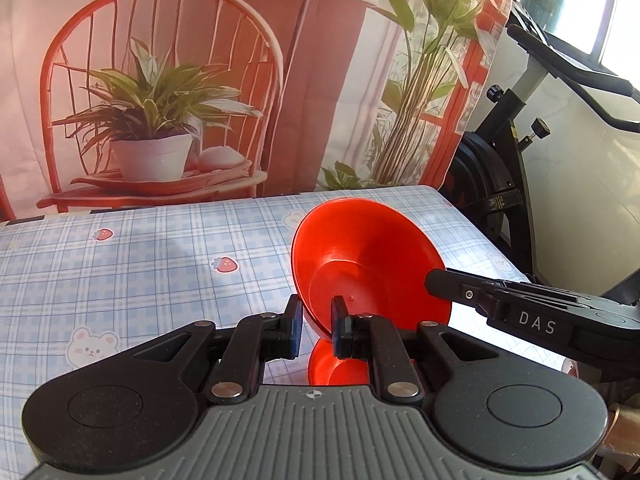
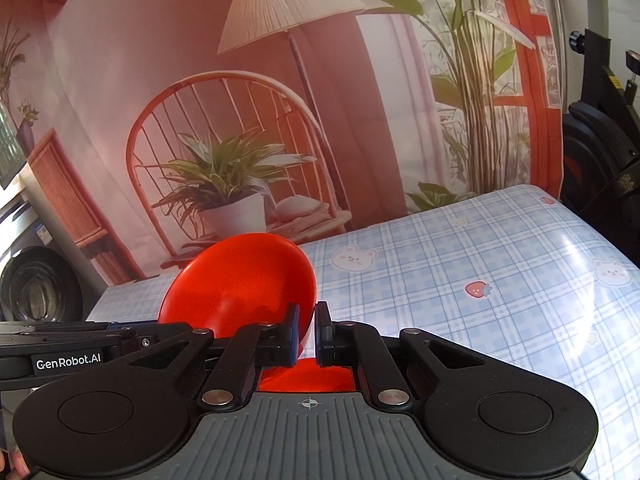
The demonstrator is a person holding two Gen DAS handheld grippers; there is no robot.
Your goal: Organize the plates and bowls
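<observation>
A red bowl (image 1: 368, 256) is held tilted above the table, its opening facing left. My left gripper (image 1: 317, 322) is shut on its near rim. My right gripper (image 2: 306, 330) is shut on the opposite rim of the same red bowl (image 2: 240, 280); the right gripper also shows in the left wrist view (image 1: 440, 280) at the bowl's right edge. A second red dish (image 1: 336, 368) lies on the table right under the held bowl; it also shows in the right wrist view (image 2: 306, 378) below the fingers.
The table (image 1: 140, 260) has a blue plaid cloth with bears and strawberries. A printed backdrop (image 1: 200, 80) hangs behind it. An exercise bike (image 1: 520, 140) stands past the table's right edge. A washing machine (image 2: 32, 292) stands at the far left.
</observation>
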